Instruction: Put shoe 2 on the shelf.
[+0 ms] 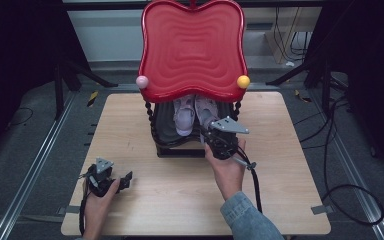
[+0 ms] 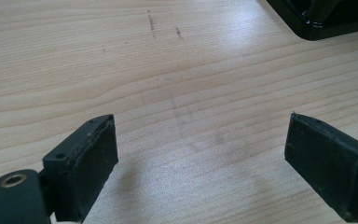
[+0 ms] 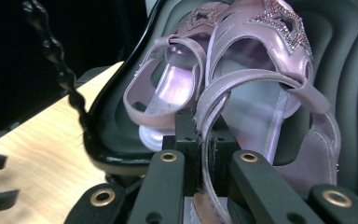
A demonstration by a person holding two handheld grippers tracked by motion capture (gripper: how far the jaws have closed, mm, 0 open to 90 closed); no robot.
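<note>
Right gripper [image 1: 211, 134] clamped on a pink sandal's heel strap at the black lower tray; left gripper [image 1: 121, 181] idle, jaws wide.

Nearest the person: left gripper sits on the wooden table [image 1: 180, 190] at its near left corner, held in the left hand [image 1: 97, 200]. In the left gripper view its two black pads stand far apart over bare wood, nothing between them. Right of centre, the right hand [image 1: 227, 170] holds the right gripper at the tray's near edge. In the right gripper view its jaws are pinched tight on the heel strap [image 3: 204, 140] of the right-hand sandal [image 3: 261, 93]. The second sandal [image 3: 168, 93] lies just beside it, touching, both resting in the black tray [image 1: 167, 135]. Above them, on twisted black posts, the red top tray [image 1: 192, 50]. Pink ball [image 1: 142, 82] and yellow ball [image 1: 243, 81] sit at its near corners.
</note>
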